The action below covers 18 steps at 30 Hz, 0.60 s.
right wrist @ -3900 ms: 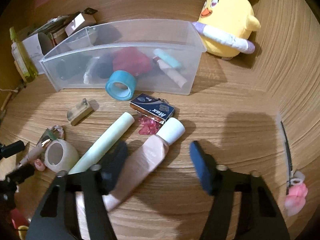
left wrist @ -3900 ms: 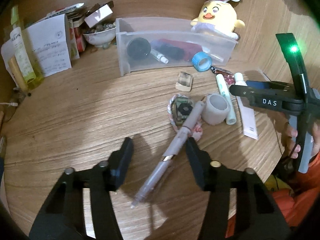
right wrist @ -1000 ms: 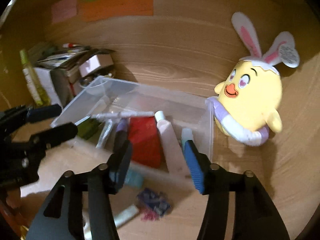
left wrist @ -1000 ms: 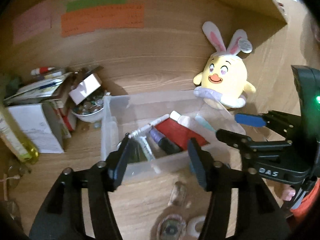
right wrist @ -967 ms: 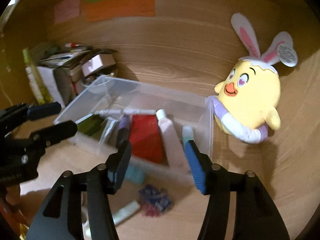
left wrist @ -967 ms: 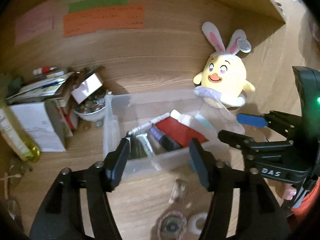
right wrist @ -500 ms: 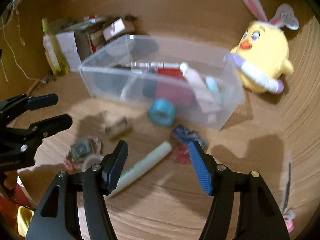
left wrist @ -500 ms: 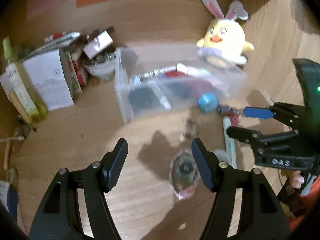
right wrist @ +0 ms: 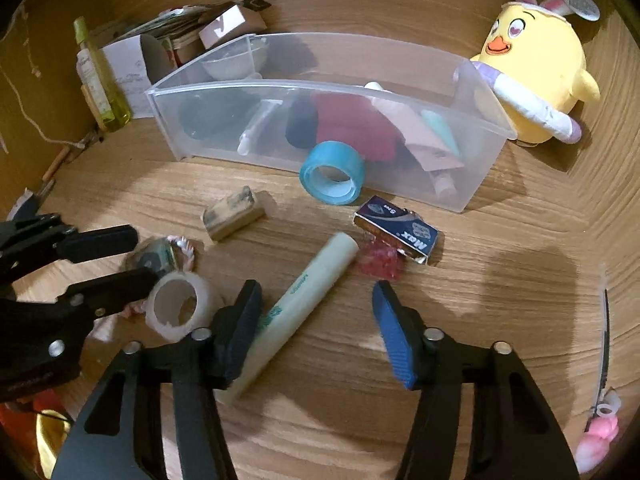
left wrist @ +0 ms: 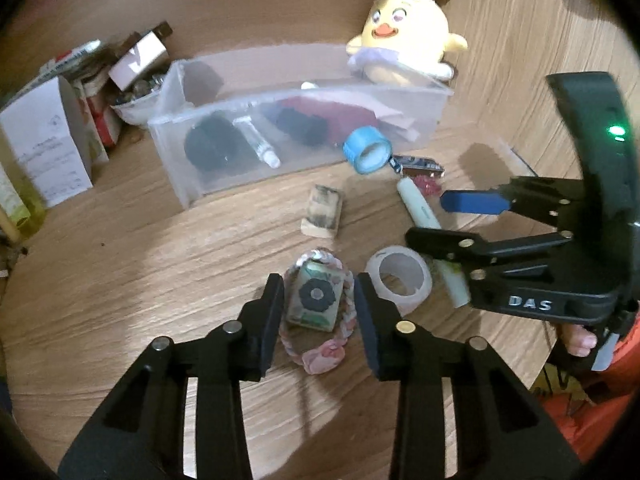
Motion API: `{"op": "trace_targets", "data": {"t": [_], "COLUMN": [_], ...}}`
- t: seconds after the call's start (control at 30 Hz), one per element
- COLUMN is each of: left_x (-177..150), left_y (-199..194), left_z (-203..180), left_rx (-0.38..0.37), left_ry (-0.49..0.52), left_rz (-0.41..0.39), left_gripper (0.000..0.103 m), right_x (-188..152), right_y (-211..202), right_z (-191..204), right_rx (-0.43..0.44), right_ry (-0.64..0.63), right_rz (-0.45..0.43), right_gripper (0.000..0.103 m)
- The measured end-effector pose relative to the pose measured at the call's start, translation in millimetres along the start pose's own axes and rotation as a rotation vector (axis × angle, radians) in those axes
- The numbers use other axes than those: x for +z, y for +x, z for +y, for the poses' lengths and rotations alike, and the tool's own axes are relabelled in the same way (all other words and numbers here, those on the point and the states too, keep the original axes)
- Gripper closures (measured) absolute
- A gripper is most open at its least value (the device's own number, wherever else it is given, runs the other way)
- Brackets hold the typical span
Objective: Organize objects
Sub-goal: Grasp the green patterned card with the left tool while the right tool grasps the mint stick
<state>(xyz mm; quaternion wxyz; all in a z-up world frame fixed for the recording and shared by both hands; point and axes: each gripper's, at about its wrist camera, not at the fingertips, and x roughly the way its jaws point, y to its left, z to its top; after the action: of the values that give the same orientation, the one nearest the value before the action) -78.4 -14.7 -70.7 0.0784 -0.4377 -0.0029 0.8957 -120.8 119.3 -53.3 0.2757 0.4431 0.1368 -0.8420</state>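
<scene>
Your left gripper [left wrist: 318, 306] straddles the braided ring [left wrist: 320, 312]; the white tape [left wrist: 402, 278] crowds its right finger. Bare desk [left wrist: 140, 272] lies open leftward. The blue tape [right wrist: 332, 172] leans against the bin's [right wrist: 280, 92] front wall.

I am looking at a home desk corner, wood-grain bench [right wrist: 500, 300] walled by wood panels. At upper right sits a yellow plush chick [right wrist: 536, 76] with rabbit ears; at centre a clear plastic bin [right wrist: 320, 92] holds cosmetics. Tape rolls [right wrist: 332, 172], a staple box [right wrist: 396, 230] and, at upper left, a lotion bottle [right wrist: 94, 76] suggest personal clutter.
</scene>
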Motion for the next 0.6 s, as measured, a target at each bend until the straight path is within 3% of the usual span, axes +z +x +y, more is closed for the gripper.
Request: {"op": "trace_targets", "data": {"t": [0.2,0.27,0.37,0.6], "left_x": [-2,-1,1,4], "left_y": [3,6,8,-6], "left_z": [-8,-10,-12,-5], "left_rx": [0.002,0.006,0.012,0.009], "left_ry": [0.043,0.054,0.055,-0.008], "left_rz": [0.015,0.030,0.025,-0.024], "left_gripper": [0.073,0.074,0.079,0.079], "right_x": [-11,-14,-18,-24], "right_y": [-9,-11,-14,-31], "right_z": [-4,-6,-9,-24], "right_rx": [-0.004,-0.004,-0.006,0.019], "right_ry": [-0.041,-0.046,-0.043,0.014], "right_rz": [-0.011,-0.013,-0.020,-0.063], "right_gripper": [0.075,0.087,0.089,0.089]}}
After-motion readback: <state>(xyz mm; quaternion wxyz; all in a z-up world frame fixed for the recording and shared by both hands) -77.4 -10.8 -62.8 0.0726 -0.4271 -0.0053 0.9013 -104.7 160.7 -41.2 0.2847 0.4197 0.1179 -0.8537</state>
